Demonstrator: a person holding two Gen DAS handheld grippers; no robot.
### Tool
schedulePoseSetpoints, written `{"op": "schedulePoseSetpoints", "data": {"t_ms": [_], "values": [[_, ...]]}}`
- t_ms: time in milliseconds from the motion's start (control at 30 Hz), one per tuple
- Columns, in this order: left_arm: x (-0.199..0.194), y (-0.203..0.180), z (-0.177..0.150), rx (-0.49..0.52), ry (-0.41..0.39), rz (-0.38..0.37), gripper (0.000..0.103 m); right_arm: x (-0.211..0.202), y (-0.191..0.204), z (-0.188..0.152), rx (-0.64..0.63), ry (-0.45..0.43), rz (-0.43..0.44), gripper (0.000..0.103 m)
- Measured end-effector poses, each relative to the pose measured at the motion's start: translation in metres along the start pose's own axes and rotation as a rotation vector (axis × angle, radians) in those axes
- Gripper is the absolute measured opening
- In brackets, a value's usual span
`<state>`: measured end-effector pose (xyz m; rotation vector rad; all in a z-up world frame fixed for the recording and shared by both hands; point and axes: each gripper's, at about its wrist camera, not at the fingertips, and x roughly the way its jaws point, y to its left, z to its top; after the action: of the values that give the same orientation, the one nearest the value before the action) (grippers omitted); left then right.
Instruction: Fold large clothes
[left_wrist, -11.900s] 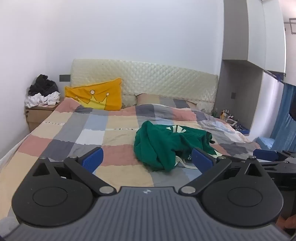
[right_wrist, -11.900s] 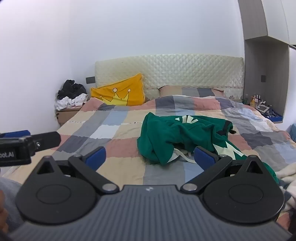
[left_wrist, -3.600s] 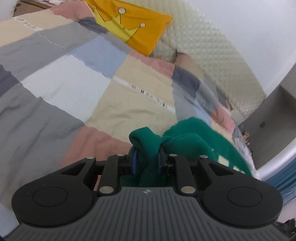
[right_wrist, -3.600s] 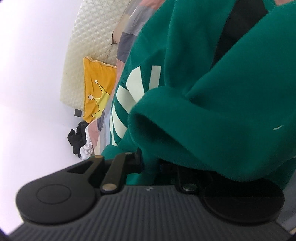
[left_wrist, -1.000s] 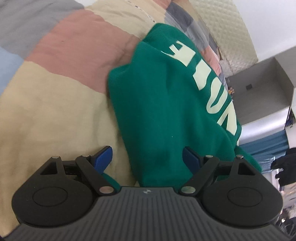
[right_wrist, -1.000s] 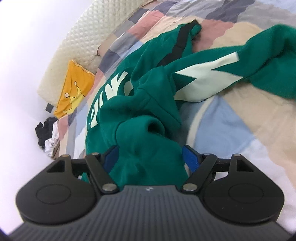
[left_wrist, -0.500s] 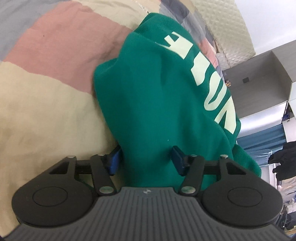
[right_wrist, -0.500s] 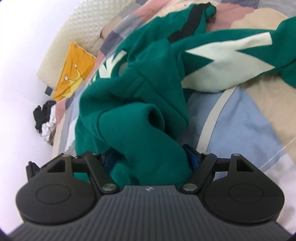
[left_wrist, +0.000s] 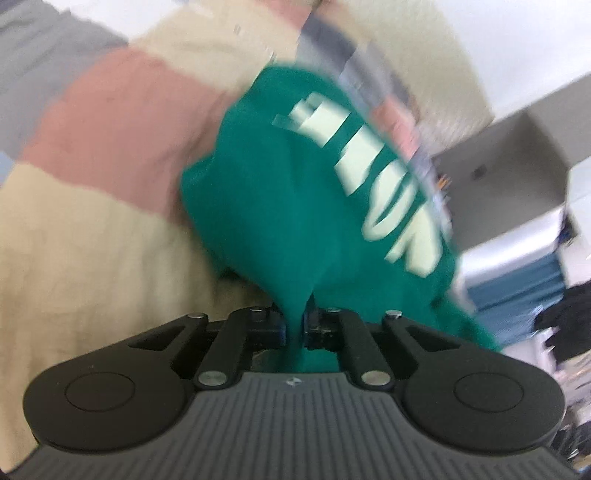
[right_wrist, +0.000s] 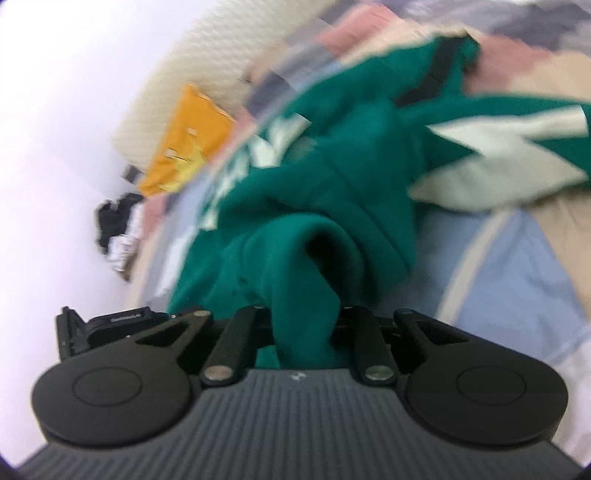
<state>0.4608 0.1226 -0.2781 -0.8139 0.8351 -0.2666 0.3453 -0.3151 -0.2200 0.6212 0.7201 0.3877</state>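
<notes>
- Left gripper (left_wrist: 294, 330): matte black body with a grey ribbed housing at the near edge, bearing a small pale logo
- Two round black discs, one at each side, each with a raised inner circle
- Black linkage bars with silver rivets at the pivots
- Blue pads on the jaws
- Right gripper (right_wrist: 303, 332): same black and grey build, same silver rivets

We see a deep green sweatshirt (left_wrist: 280, 206) with pale cream block lettering and a black stripe, lying on a checked bedspread (left_wrist: 110, 122) of pink, beige, grey and light blue; beyond it we see an orange-yellow pillow (right_wrist: 184, 144) and a cream quilted headboard (right_wrist: 207, 59)
</notes>
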Motion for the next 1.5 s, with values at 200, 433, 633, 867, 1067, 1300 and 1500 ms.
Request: {"op": "schedulePoseSetpoints", "data": {"t_ms": [200, 433, 633, 867, 1067, 1300, 1500], "values": [[-0.068, -0.028, 0.014, -0.013, -0.147, -0.127, 0.004, -0.038, 0.028, 0.015, -0.071, -0.109, 0.132, 0.012], [-0.131, -0.076, 0.022, -0.006, -0.277, -0.218, 0.004, -0.092, 0.088, 0.051, -0.253, -0.200, 0.223, 0.012], [-0.181, -0.130, 0.027, 0.023, -0.346, -0.270, 0.004, -0.138, 0.134, 0.087, -0.359, -0.276, 0.246, 0.012], [-0.260, -0.193, 0.026, 0.058, -0.463, -0.316, 0.004, -0.195, 0.188, 0.119, -0.448, -0.367, 0.292, 0.011], [-0.348, -0.246, 0.027, 0.135, -0.581, -0.320, 0.004, -0.235, 0.236, 0.135, -0.493, -0.414, 0.360, 0.011], [-0.450, -0.312, 0.032, 0.261, -0.716, -0.257, 0.004, -0.281, 0.292, 0.142, -0.536, -0.473, 0.471, 0.011], [-0.520, -0.357, 0.050, 0.338, -0.808, -0.221, 0.004, -0.294, 0.339, 0.164, -0.564, -0.516, 0.515, 0.011]]}}
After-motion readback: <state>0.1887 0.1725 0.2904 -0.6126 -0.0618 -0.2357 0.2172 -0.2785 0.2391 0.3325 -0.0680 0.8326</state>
